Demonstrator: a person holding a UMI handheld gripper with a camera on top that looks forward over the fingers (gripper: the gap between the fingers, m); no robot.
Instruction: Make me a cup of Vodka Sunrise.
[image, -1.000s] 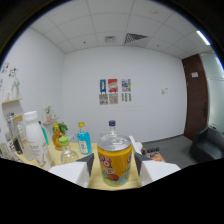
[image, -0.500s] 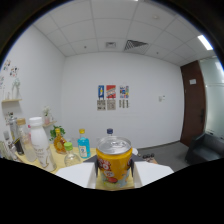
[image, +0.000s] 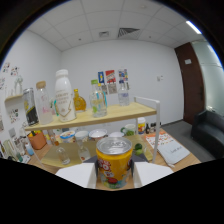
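Observation:
A yellow and orange drink can (image: 114, 164) with a silver top stands upright between my white fingers (image: 75, 175). My gripper (image: 114, 172) is shut on it, both fingers pressing its sides. Beyond the can runs a wooden shelf (image: 131, 113). It carries a tall white bottle (image: 62, 95), clear bottles (image: 98, 101), a small amber bottle (image: 79, 101) and a dark tin (image: 30, 107). On the table under the shelf sit small glasses (image: 63, 154) and bowls (image: 96, 134), just ahead of my fingers.
A white sheet of paper (image: 171, 146) lies on the table to the right of the can. A brown door (image: 192, 82) and a dark sofa (image: 210, 132) are at the far right. Posters (image: 112, 80) hang on the back wall.
The can has stayed between my fingers throughout. The view has swung down and toward the shelf, so the bottles and the table now sit right beyond the can.

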